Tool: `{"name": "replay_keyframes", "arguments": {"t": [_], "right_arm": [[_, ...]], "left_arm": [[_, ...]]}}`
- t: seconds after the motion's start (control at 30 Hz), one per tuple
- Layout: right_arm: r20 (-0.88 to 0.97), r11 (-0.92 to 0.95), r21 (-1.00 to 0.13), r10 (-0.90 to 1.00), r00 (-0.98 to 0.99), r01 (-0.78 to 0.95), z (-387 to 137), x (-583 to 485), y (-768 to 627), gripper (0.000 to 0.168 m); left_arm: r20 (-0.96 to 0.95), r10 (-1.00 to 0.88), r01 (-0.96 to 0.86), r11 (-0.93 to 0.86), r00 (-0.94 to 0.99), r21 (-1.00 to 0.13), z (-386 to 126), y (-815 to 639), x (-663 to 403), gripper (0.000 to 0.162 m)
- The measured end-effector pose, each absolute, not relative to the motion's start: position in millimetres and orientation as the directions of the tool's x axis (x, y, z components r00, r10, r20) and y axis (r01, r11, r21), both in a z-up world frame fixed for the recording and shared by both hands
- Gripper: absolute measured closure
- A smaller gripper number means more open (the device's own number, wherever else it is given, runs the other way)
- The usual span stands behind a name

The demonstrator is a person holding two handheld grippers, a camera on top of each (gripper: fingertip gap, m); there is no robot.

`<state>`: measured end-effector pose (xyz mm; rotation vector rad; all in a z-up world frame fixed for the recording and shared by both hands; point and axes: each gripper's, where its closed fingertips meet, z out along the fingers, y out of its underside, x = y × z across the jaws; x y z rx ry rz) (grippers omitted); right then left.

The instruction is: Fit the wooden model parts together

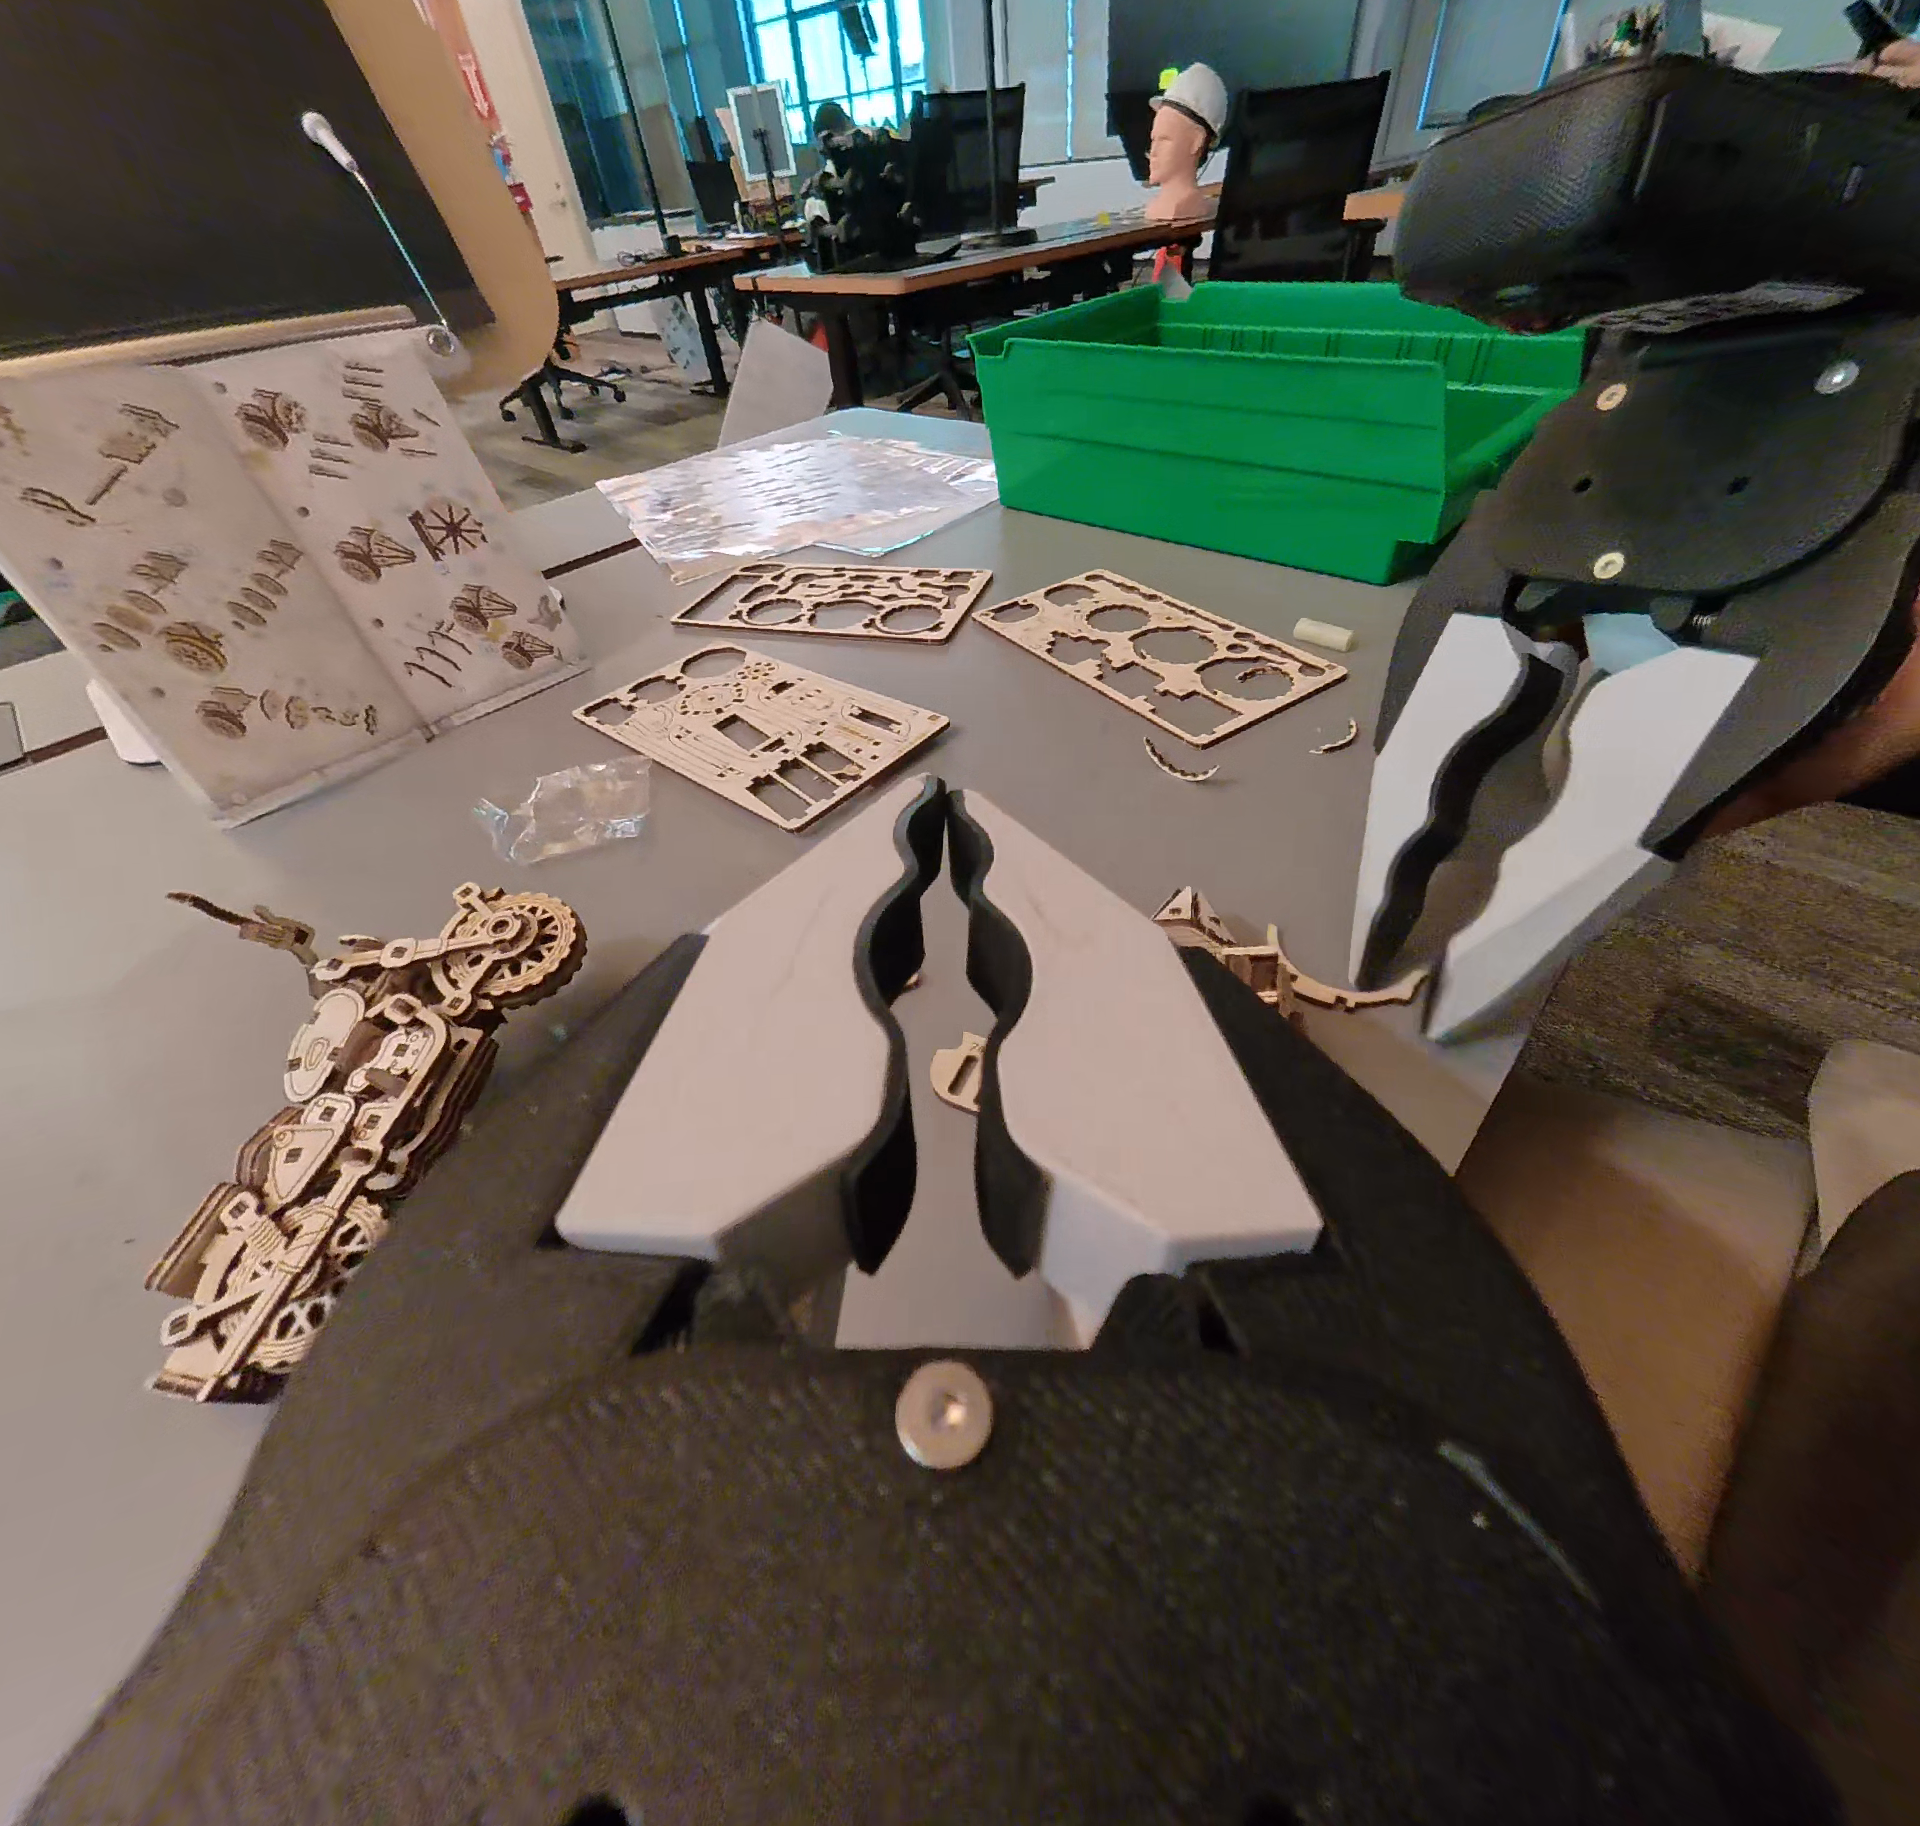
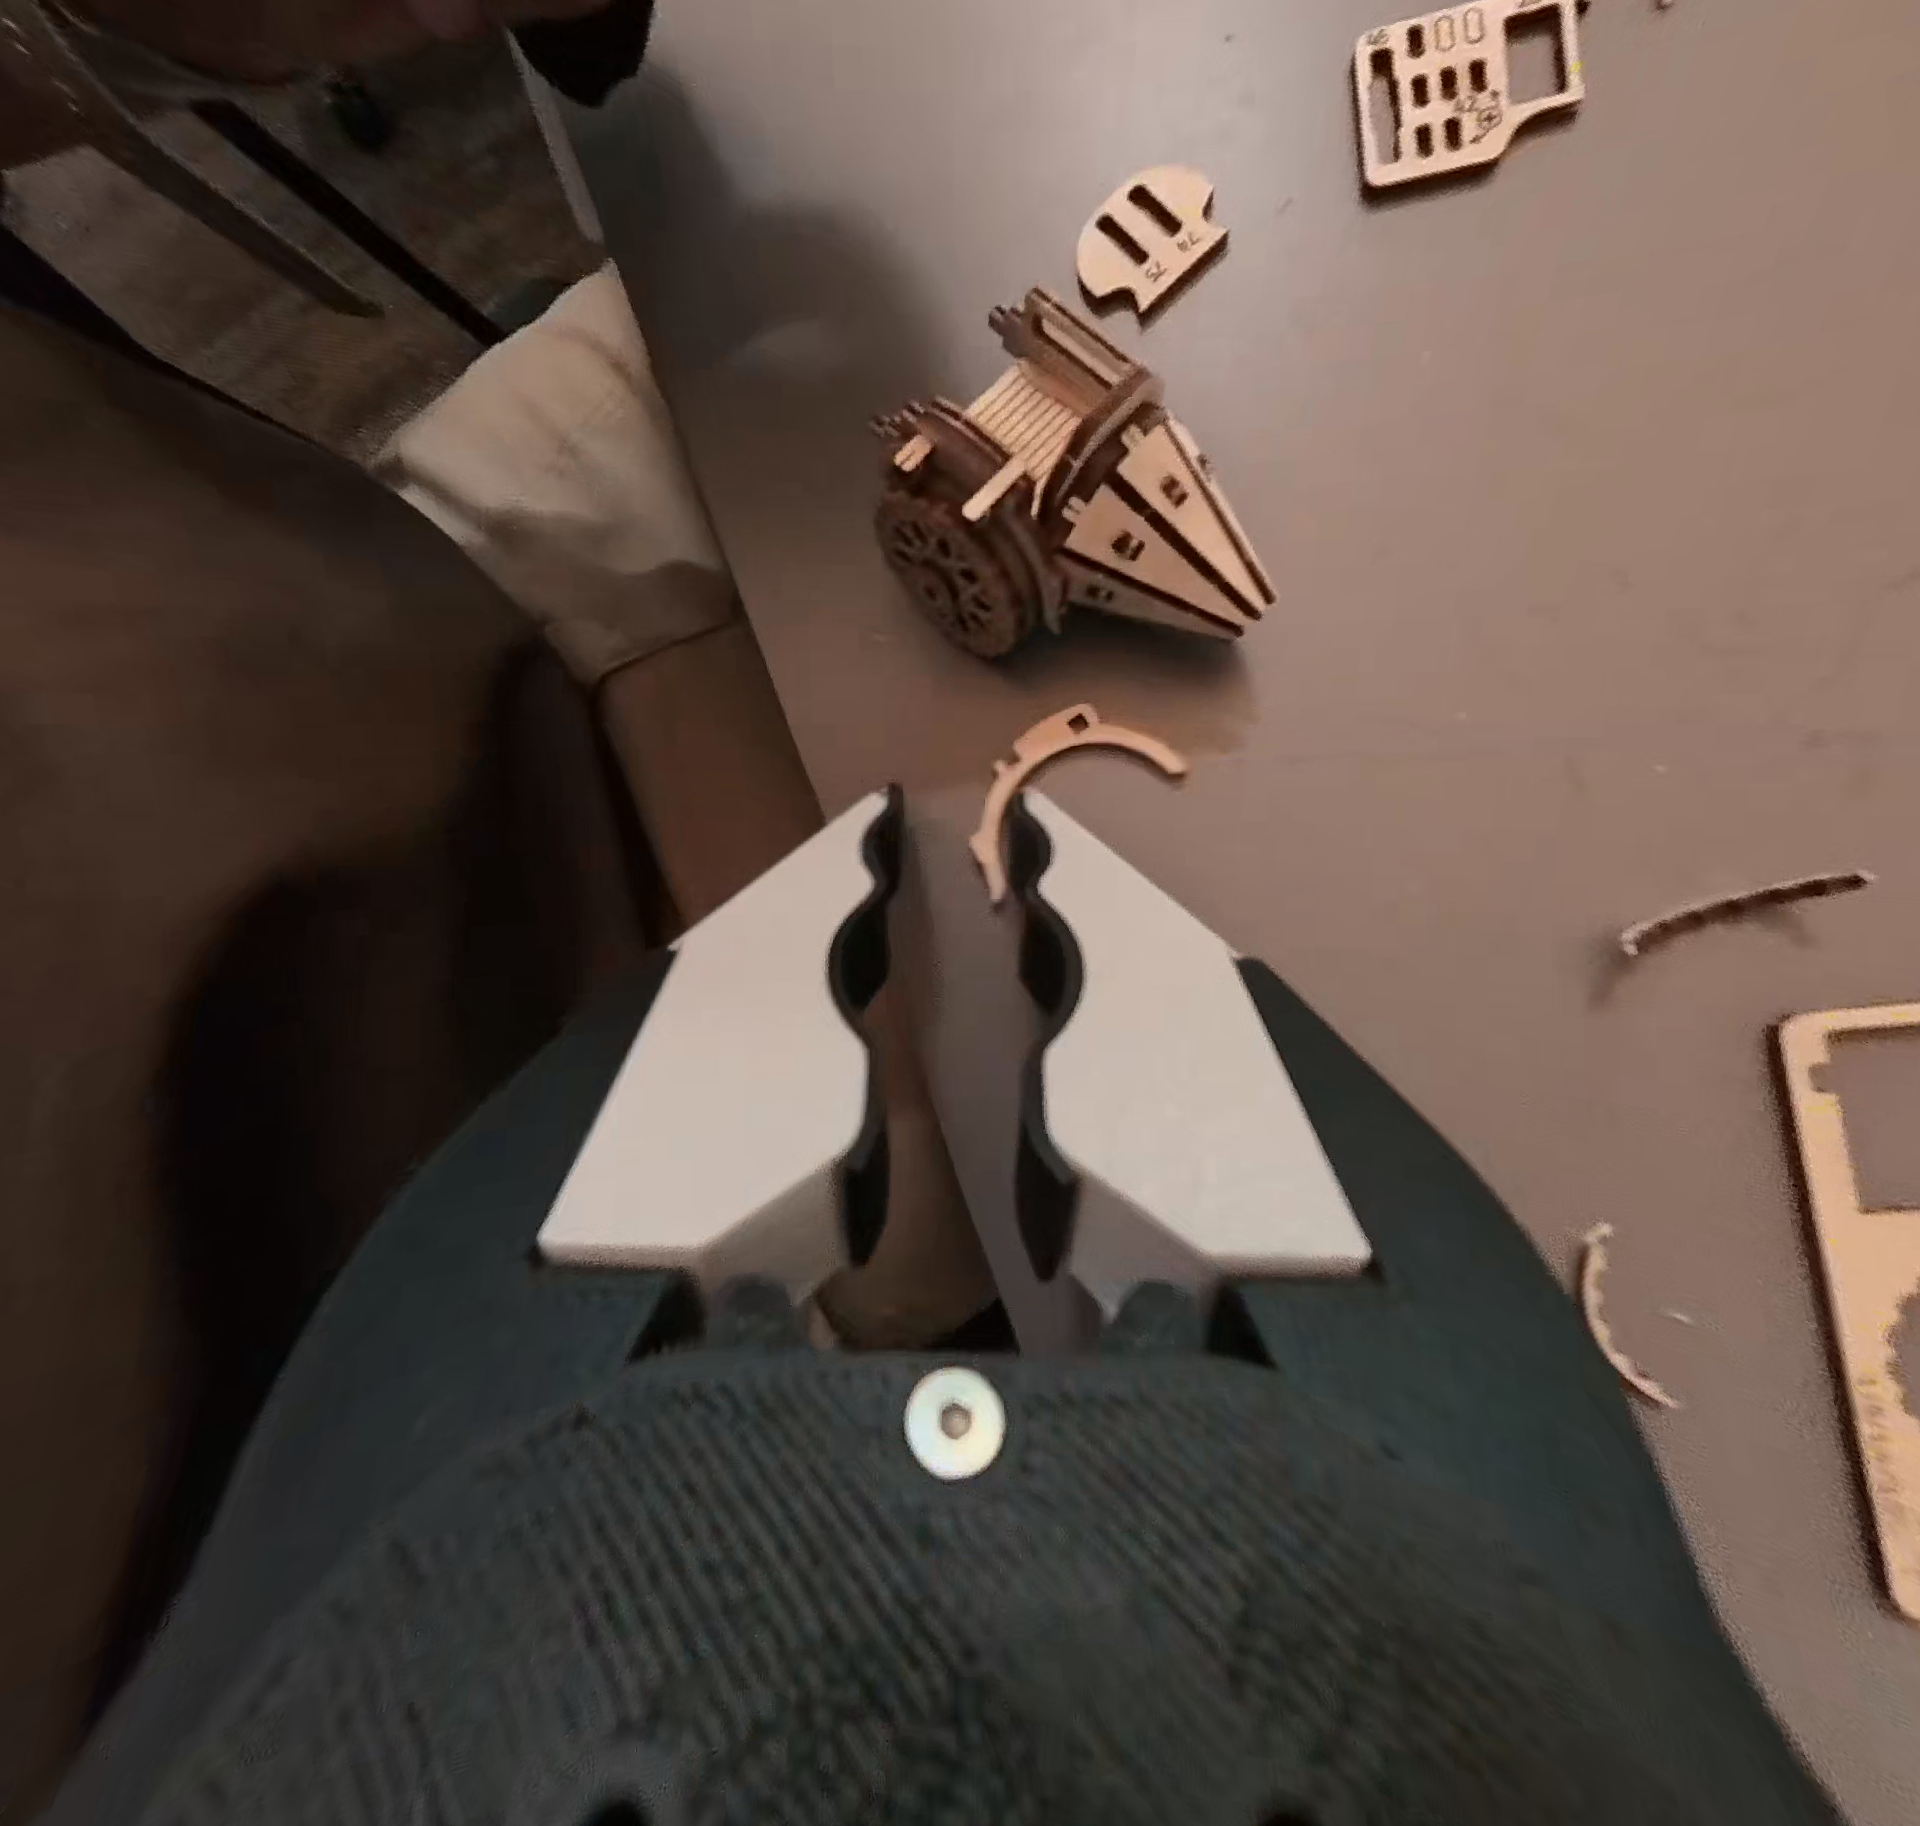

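Wooden parts were spread over a grey worktop (image 1: 125,997). In the left wrist view, the left tool (image 1: 943,810) was seen with its fingertips pressed together at the front and nothing held between them; a small rounded slotted piece (image 1: 961,1068) was visible on the worktop through the gap further back. A finished wooden motorcycle model (image 1: 353,1122) was lying on its side to the left of that tool. Three punched-out wooden sheets (image 1: 764,732) were laid flat further back, with a green bin (image 1: 1226,446) behind them and an open instruction booklet (image 1: 270,571) propped upright at the far left. A crumpled clear wrapper (image 1: 566,805) was noted near the sheets.

The right tool (image 2: 956,810) was pointed down at the worktop with its fingers slightly apart, empty. A curved wooden arc piece (image 2: 1049,768) was lying just past and against the right fingertip; whether it was touched could not be told. A partly built wooden sub-assembly (image 2: 1070,498), with a wheel and a cone-shaped end, was resting on the worktop just beyond the arc. The rounded slotted piece and a small rectangular slotted plate (image 2: 1465,83) were lying further off. Thin curved offcuts (image 2: 1735,909) were scattered at the right. A person's sleeve (image 2: 561,488) was seen at the left edge.
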<state>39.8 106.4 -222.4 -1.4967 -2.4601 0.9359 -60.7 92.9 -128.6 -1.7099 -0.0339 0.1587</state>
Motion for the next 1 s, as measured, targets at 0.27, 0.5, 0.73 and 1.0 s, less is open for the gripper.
{"name": "replay_keyframes", "arguments": {"t": [0.27,0.5,0.73,1.0], "right_arm": [[-0.168,0.337,-0.55,0.852,-0.497,0.764,-223.3,38.8,119.0,0.167],[-0.221,0.175,-0.735,0.852,-0.475,0.655,-170.2,24.9,133.2,0.167],[-0.158,0.072,-0.93,0.807,-0.569,0.36,-103.1,17.3,111.2,0.168],[-0.434,-0.129,-0.888,0.551,-0.713,0.441,-82.7,39.1,79.2,0.167]], "left_arm": [[-0.095,0.098,-0.081,-0.135,0.991,-0.988,-126.6,93.5,-54.5,0.162],[-0.032,0.036,-0.029,-0.081,0.999,-0.996,-115.1,95.8,-34.8,0.162],[0.36,-0.136,0.352,-0.078,0.923,-0.933,-100.1,104.2,1.9,0.154],[0.28,-0.403,0.326,0.049,0.871,-0.944,-70.5,82.0,17.4,0.129]]}}
